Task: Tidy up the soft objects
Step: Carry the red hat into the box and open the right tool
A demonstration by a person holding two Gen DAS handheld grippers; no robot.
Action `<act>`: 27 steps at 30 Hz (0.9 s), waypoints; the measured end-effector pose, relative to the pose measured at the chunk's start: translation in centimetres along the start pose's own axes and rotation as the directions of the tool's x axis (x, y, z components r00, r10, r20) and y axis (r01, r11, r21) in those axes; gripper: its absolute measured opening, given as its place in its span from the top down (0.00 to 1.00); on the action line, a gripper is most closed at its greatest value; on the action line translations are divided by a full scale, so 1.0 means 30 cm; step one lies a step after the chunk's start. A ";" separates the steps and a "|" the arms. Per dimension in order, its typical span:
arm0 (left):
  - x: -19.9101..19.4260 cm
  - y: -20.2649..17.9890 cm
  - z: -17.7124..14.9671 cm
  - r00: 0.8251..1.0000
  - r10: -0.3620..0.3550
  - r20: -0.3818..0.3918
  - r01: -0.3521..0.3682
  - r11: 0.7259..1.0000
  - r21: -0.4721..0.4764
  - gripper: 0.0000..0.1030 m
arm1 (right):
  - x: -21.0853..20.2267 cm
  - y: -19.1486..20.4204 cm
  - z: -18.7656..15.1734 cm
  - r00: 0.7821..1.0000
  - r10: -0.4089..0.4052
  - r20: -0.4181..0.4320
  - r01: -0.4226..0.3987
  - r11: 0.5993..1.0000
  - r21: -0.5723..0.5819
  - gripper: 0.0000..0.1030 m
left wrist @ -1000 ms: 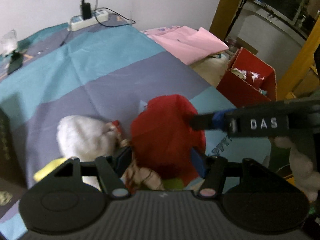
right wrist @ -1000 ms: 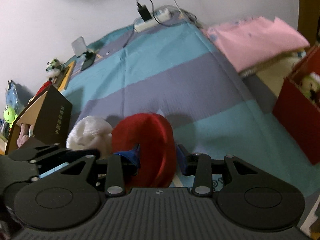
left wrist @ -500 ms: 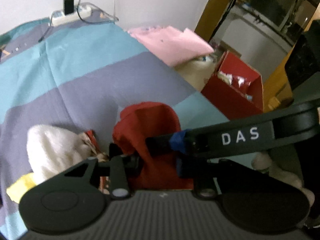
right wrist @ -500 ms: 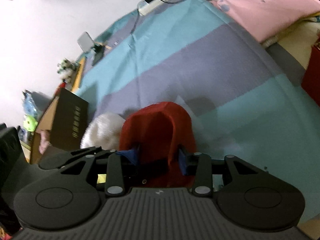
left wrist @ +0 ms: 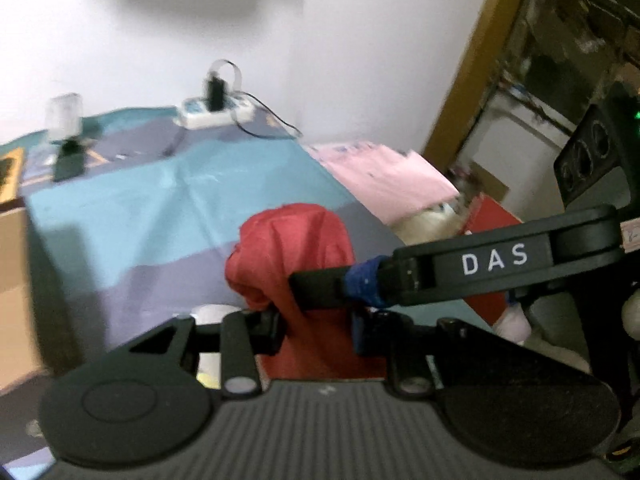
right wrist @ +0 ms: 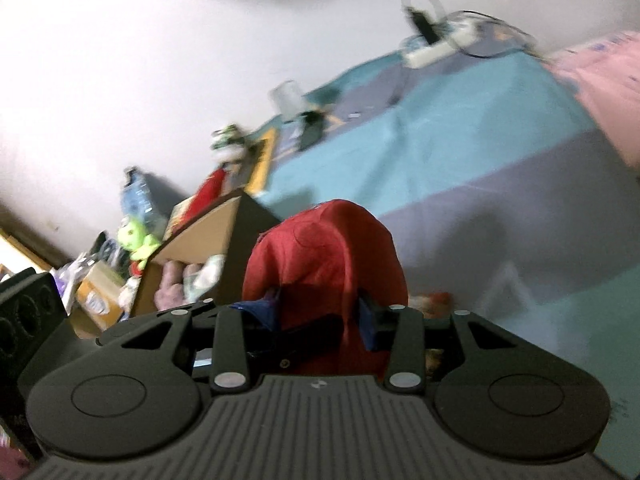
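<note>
A red soft cloth object (left wrist: 296,252) hangs lifted above the striped bed, held by both grippers. My left gripper (left wrist: 316,328) is shut on its lower part. My right gripper (right wrist: 320,316) is shut on the same red object (right wrist: 328,248) and reaches in from the right in the left wrist view, where one of its fingers (left wrist: 320,290) crosses the cloth. A white plush toy (left wrist: 208,314) peeks out just behind the left gripper.
The bed cover (left wrist: 160,208) is teal and purple striped. A power strip (left wrist: 212,114) lies at the wall. A pink folded cloth (left wrist: 384,176) and a red box (left wrist: 488,220) sit right. A cardboard box (right wrist: 200,248) with plush toys stands left.
Both grippers have raised the red object off the bed. The views have tilted up toward the wall, and the white plush has dropped nearly out of sight.
</note>
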State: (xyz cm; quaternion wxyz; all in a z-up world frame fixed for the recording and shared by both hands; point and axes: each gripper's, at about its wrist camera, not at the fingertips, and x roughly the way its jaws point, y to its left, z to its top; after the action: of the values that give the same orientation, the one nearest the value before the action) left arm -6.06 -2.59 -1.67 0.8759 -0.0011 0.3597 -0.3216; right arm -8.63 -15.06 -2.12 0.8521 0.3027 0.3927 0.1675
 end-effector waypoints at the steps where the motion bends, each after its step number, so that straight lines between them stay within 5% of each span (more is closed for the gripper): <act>1: -0.034 0.025 -0.002 1.000 0.016 0.015 -0.016 1.000 -0.010 0.78 | 0.013 0.025 0.002 1.000 0.014 -0.003 -0.014 1.000 -0.014 0.77; 11: -0.301 0.304 -0.072 0.981 0.161 0.108 -0.150 0.983 -0.103 0.78 | 0.222 0.344 0.016 0.988 0.141 -0.062 -0.149 0.976 -0.161 0.77; 23: -0.443 0.654 -0.099 0.963 0.246 0.110 -0.221 0.955 -0.201 0.78 | 0.507 0.626 -0.002 0.982 0.165 -0.093 -0.183 0.952 -0.245 0.77; 25: -0.438 0.705 -0.105 0.964 0.248 0.098 -0.224 0.952 -0.211 0.75 | 0.547 0.650 -0.008 0.986 0.144 -0.081 -0.161 0.951 -0.264 0.77; 27: -0.424 0.749 -0.111 0.961 0.263 0.083 -0.239 0.945 -0.222 0.58 | 0.578 0.670 -0.015 0.992 0.111 -0.064 -0.125 0.951 -0.281 0.77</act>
State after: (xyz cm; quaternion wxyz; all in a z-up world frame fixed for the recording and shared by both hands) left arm -2.31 23.18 -1.37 0.9235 -0.0655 0.3391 -0.1670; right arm 1.07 9.46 0.81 0.8656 0.1958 0.3659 0.2801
